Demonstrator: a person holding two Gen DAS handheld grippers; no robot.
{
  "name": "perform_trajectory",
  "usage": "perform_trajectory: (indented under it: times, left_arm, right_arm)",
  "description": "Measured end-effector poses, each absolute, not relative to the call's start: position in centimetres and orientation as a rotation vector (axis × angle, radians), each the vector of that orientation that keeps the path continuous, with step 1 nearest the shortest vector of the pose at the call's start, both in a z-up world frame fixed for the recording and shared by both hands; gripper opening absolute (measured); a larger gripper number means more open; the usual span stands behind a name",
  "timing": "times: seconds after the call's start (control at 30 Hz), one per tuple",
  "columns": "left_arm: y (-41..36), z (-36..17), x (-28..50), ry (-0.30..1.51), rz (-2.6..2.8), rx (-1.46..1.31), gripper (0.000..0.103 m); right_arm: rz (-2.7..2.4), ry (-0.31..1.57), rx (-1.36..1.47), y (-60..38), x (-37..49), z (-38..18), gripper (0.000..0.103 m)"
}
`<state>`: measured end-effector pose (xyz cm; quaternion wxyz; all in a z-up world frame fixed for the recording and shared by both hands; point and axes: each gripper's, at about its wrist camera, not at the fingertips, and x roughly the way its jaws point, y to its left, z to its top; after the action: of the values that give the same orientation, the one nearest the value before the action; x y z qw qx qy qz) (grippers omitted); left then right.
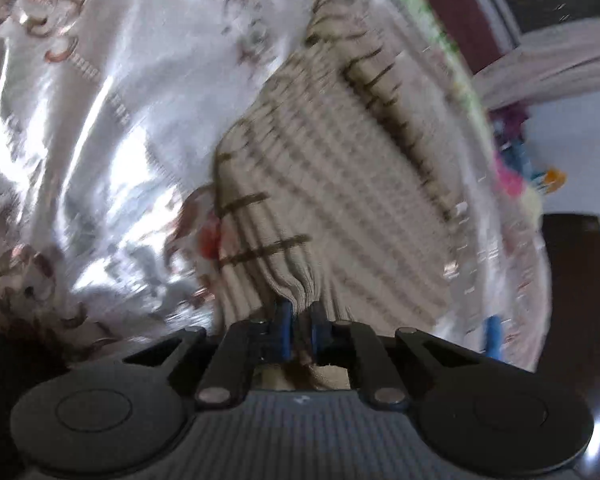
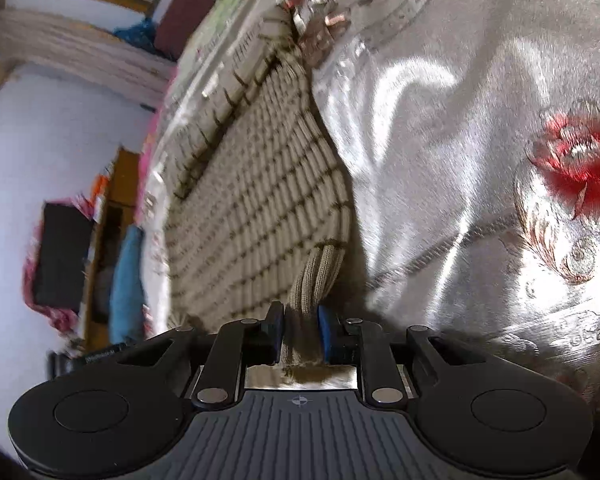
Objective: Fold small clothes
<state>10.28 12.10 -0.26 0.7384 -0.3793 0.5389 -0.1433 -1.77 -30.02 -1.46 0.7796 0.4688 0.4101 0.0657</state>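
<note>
The knitted garment (image 1: 332,168) lies on the bedspread (image 1: 100,128), apparently near its far edge; both grippers meet the garment's near end.

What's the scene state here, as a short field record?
garment: beige knit sweater with dark stripes
surface: shiny white satin bedspread, red embroidered flower
left tongs: shut on sweater ribbed edge
right tongs: shut on sweater ribbed edge
image quality: motion blur in both views
</note>
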Motion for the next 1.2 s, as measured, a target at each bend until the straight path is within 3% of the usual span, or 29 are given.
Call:
perform_trajectory:
  times: [0.23, 0.37, 0.5, 0.6, 0.73, 0.83, 0.93, 0.97, 1.03, 1.13, 1.2]
  left_arm:
    - [13.4, 5.2, 12.4, 1.003, -0.444, -0.945, 0.014]
    - [14.3, 7.3, 15.1, 0.911, -0.491, -0.976, 0.013]
    - [14.4, 8.5, 16.5, 0.878, -0.519, -0.958, 0.013]
    - [14.2, 7.8, 16.6, 0.894, -0.531, -0.974, 0.013]
    - [13.9, 6.7, 16.0, 0.934, -0.531, -0.996, 0.013]
    - [14.1, 6.9, 15.7, 0.935, -0.534, -0.991, 0.013]
    - [14.3, 7.2, 15.5, 0.923, -0.535, -0.983, 0.012]
    - [14.4, 7.2, 15.5, 0.923, -0.533, -0.981, 0.012]
    - [14.6, 7.1, 15.4, 0.932, -0.525, -0.975, 0.012]
    - [14.9, 6.8, 15.3, 0.944, -0.514, -0.965, 0.012]
    - [15.2, 6.7, 15.0, 0.944, -0.513, -0.969, 0.009]
  right_arm:
    - [0.219, 0.657, 1.154, -31.6, -0.1, 2.4, 0.015]
    - [0.246, 0.58, 1.095, -32.5, 2.6, 5.2, 0.015]
    - [0.174, 0.737, 0.75, -31.1, 3.3, 6.9, 0.019]
    - [0.162, 0.883, 0.739, -30.4, 2.3, 4.6, 0.02]
    - [0.14, 1.0, 0.878, -29.7, 1.1, 0.4, 0.042]
    - [0.124, 1.036, 0.879, -28.8, 1.2, -1.5, 0.053]
    - [0.14, 1.031, 0.863, -28.0, 1.5, -2.0, 0.053]
    - [0.151, 1.023, 0.873, -27.9, 1.7, -1.8, 0.052]
    - [0.189, 0.987, 0.919, -28.1, 2.1, -1.5, 0.032]
    - [0.235, 0.896, 1.031, -28.7, 2.3, -0.3, 0.011]
    - [0.257, 0.799, 1.109, -29.4, 2.3, 0.8, 0.008]
